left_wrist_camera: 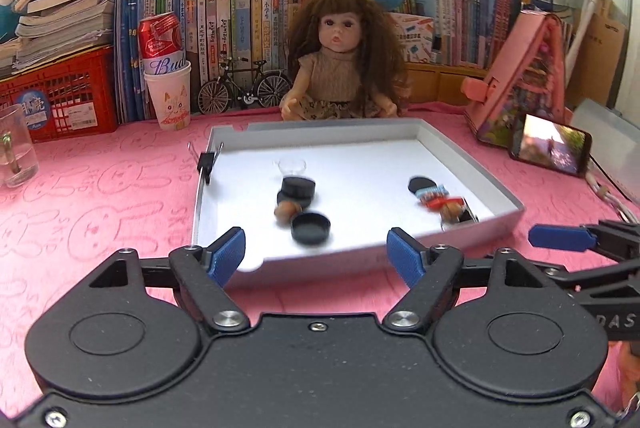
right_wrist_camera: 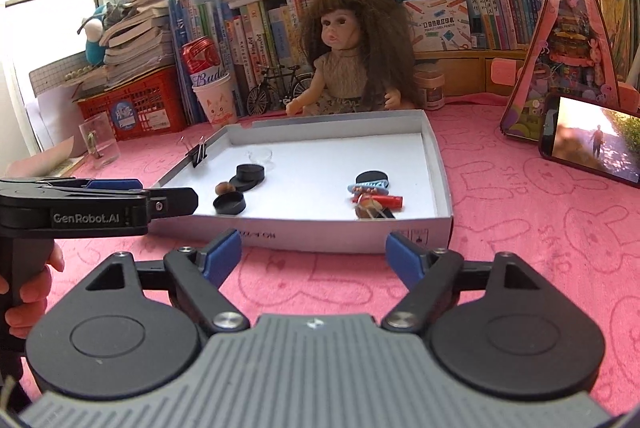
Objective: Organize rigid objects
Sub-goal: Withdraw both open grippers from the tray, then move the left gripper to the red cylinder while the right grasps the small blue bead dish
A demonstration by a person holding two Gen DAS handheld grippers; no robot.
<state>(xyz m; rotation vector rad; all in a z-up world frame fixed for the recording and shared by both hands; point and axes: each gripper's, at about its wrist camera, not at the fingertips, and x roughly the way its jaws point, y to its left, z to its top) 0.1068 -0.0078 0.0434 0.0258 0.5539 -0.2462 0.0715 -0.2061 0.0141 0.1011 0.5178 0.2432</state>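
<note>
A shallow white box lid [right_wrist_camera: 438,163] lies on the pink bunny-print surface [right_wrist_camera: 540,228], and everything else sits around it. Inside, towards its left side, are a stack of black round caps [right_wrist_camera: 250,173], one more black cap [right_wrist_camera: 229,203] nearer the front wall, a brown nut [right_wrist_camera: 224,186] between them, and a small clear glass dish [right_wrist_camera: 262,155] just behind the stack. Towards the lid's right side lie a flat black disc [right_wrist_camera: 372,177], a blue hair clip [right_wrist_camera: 370,185], a red tube [right_wrist_camera: 384,201] and another nut [right_wrist_camera: 366,209], all bunched together and touching. A black binder clip [right_wrist_camera: 199,153] grips the lid's left wall.

The left gripper [left_wrist_camera: 316,254] hovers just before the lid's front wall, its blue fingers [left_wrist_camera: 228,254] spread wide with nothing between them. The right gripper [right_wrist_camera: 314,256] waits just in front of the lid too, fingers [right_wrist_camera: 404,260] equally wide and holding nothing. A hand [right_wrist_camera: 28,292] holds the left gripper's handle.

Behind the lid sits a long-haired doll [right_wrist_camera: 348,63], with a miniature bicycle [right_wrist_camera: 276,87] beside her. Left of the lid stand a paper cup [right_wrist_camera: 214,101] carrying a red beer can [right_wrist_camera: 202,61], and a clear glass [right_wrist_camera: 98,139]. Right of the lid a phone [right_wrist_camera: 592,139] leans, screen lit.
</note>
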